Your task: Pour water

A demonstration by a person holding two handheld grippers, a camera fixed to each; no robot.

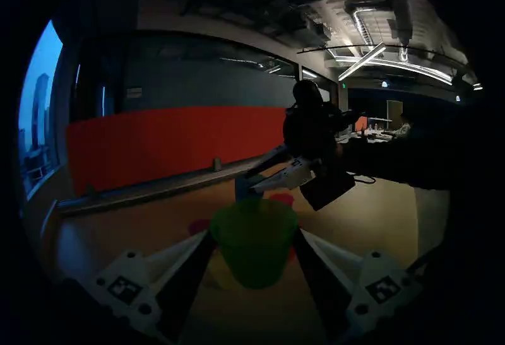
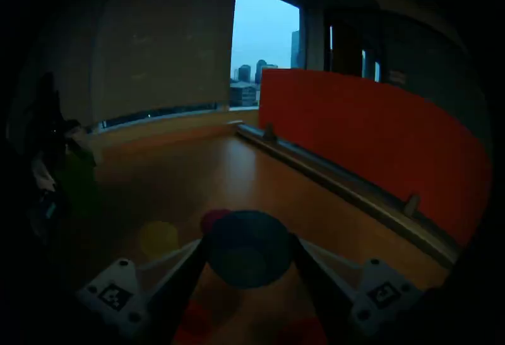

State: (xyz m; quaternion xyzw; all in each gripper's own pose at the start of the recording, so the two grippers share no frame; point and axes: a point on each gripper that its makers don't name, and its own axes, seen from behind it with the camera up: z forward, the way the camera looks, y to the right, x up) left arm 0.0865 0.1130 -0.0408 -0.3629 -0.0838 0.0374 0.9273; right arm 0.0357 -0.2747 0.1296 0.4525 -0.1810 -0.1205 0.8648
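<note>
Nearest, at 6 o'clock in the left gripper view, the left gripper has its two fingers pressed on either side of a green cup, held upright over the wooden table. Likewise, at 6 o'clock in the right gripper view, the right gripper is clamped on a blue cup, whose open mouth faces the camera.

Progress, as judged: both cups are grasped, but they stand well apart and neither rim is over the other, so the pour itself is not yet begun. Bringing the cups together and tipping one remain. Whether either cup holds water cannot be told in this dim light.

Differences between views: the left gripper view shows, beyond the green cup at 12 o'clock, the other gripper reaching in from a dark person, with lit ceiling lights at 1 o'clock. The right gripper view shows a yellow spot on the table at 8 o'clock, the green cup dimly at 9 o'clock, and a window at 12 o'clock. A red partition appears in both.
</note>
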